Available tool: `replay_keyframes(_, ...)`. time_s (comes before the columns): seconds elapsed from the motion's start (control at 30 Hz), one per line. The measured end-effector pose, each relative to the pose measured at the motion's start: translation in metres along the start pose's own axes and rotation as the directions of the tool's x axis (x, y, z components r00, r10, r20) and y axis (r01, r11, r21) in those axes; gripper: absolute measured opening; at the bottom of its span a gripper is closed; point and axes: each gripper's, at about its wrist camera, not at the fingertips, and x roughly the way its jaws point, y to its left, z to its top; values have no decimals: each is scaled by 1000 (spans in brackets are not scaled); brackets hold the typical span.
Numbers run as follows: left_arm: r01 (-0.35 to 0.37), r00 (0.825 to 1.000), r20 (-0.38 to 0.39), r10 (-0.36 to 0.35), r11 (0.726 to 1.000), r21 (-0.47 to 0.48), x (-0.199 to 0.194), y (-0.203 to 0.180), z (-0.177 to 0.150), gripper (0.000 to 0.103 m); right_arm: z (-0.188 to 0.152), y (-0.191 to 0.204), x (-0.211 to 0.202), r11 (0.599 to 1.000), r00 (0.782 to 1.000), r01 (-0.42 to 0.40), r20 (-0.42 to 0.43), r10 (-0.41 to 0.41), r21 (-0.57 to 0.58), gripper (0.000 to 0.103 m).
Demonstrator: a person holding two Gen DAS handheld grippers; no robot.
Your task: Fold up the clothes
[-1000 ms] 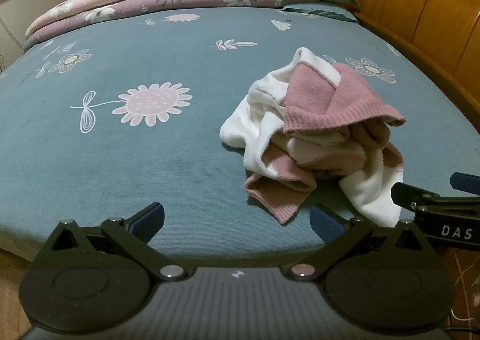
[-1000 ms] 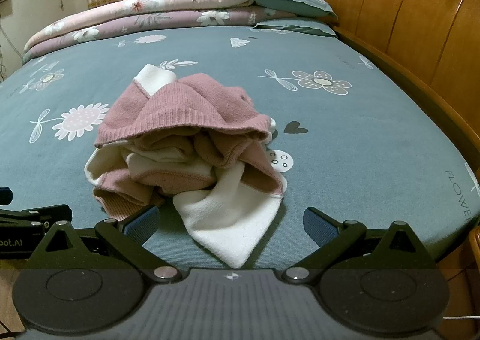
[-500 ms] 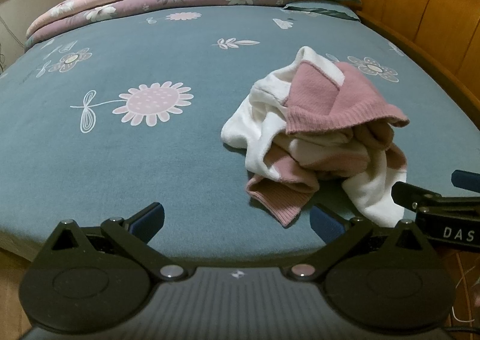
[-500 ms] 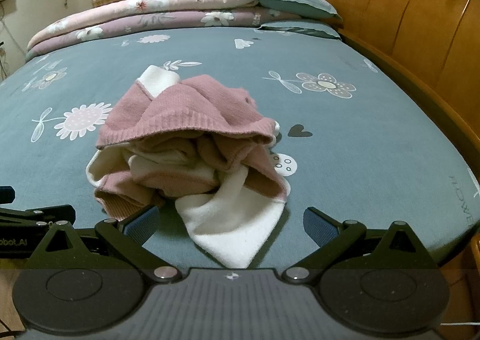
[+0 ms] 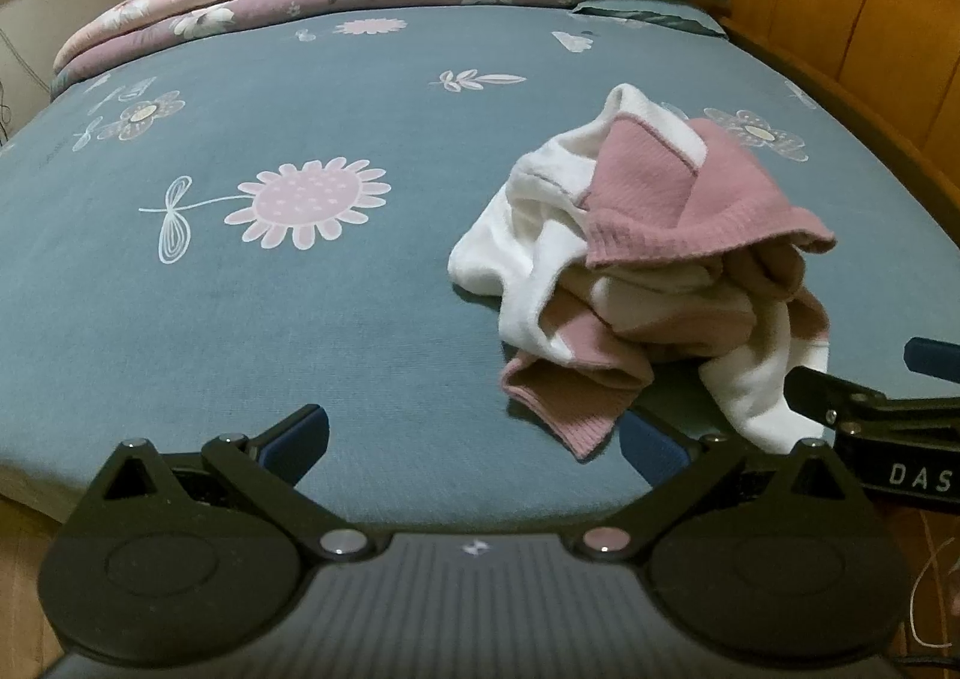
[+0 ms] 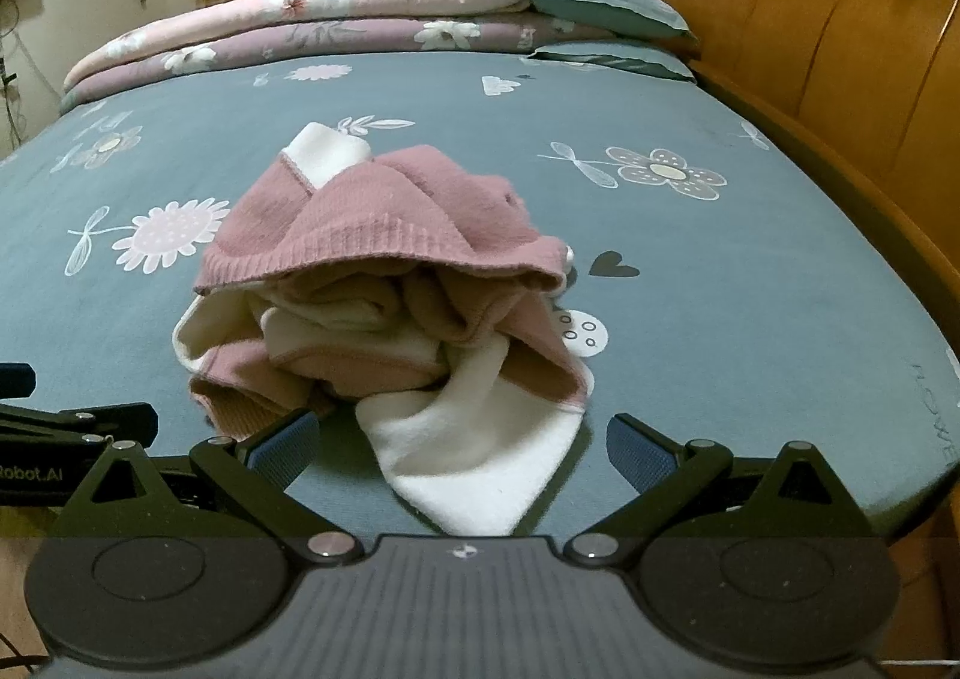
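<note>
The fingers of the left gripper [image 5: 474, 433] are spread wide and hold nothing; they hover over the near edge of the blue-grey flowered bed sheet [image 5: 252, 283]. The right gripper [image 6: 459, 442] is also wide open and empty, its fingers on both sides of a white corner of the crumpled pink and white knitted garment [image 6: 390, 295]. This garment lies in a heap on the bed. Behind it are folded floral quilts [image 6: 336, 19], teal pillows [image 6: 606, 10] and a wooden headboard [image 6: 810, 31]. The inner folds of the heap are hidden.

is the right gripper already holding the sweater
No, the right gripper is open, with the crumpled pink and white sweater lying loose on the bed.
</note>
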Motion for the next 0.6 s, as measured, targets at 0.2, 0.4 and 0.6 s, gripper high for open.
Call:
replay_keyframes(0.2,-13,1000,10,13,1000,8,11,3,6,102,3,-3,9,1000,1000,-16,4,16,-10,103)
replay_keyframes(0.4,-24,999,41,23,999,38,22,3,16,102,12,-8,19,997,999,-44,25,45,-68,103)
replay_keyframes(0.6,3,998,57,-9,994,111,45,-10,36,102,29,-11,39,991,998,-51,32,55,-124,103)
